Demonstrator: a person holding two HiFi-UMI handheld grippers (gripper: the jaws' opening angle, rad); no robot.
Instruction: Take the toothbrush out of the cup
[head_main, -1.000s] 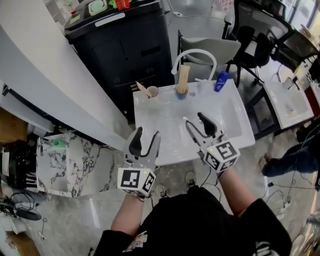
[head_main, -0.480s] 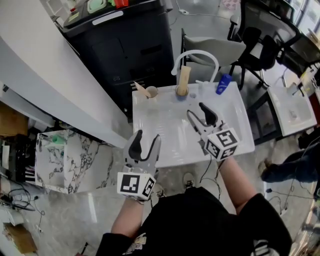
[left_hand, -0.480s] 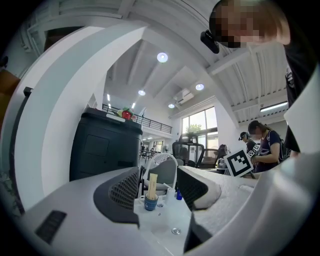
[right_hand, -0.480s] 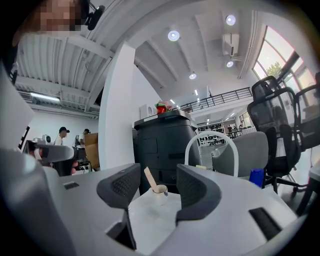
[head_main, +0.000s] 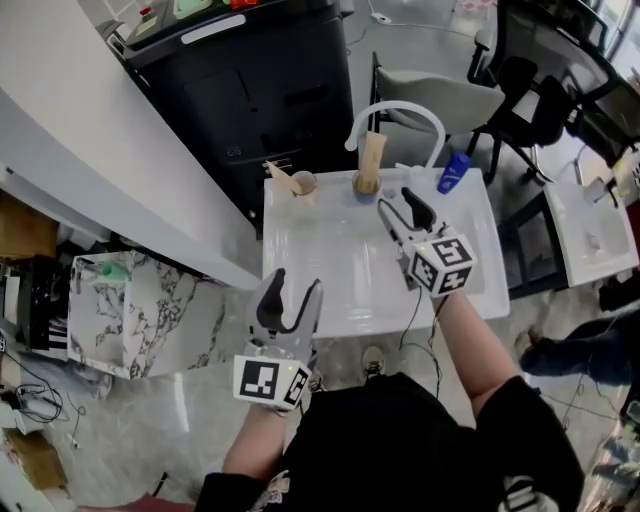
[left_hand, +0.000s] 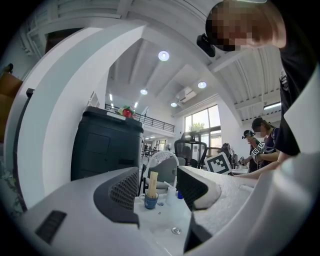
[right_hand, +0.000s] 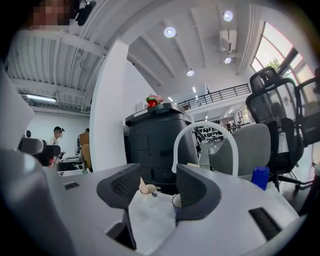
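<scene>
**Toothbrush upright in its cup, both grippers empty**

The toothbrush (head_main: 371, 155), which I take to be the pale upright handle, stands in the blue cup (head_main: 365, 185). The cup sits at the back rim of the white sink (head_main: 330, 270), beneath the arched tap (head_main: 395, 108). Most of the handle rises above the cup's rim, so there is free length to pinch from the side.

The right gripper (head_main: 396, 200) hangs over the basin just in front of the cup and points toward it. Its fingers are spread wide and hold nothing. In its own view the cup peeks out from behind one jaw, so its line is probably a little off the handle.

The left gripper (head_main: 296, 285) sits at the sink's near edge, well apart from the cup, with its fingers also apart and empty. It is likely held in reserve to steady the cup.

A smaller pale cup (head_main: 304, 183) with a slanted stick stands to the left and a blue bottle (head_main: 453, 172) to the right. Both are close enough to mind during the reach.
</scene>
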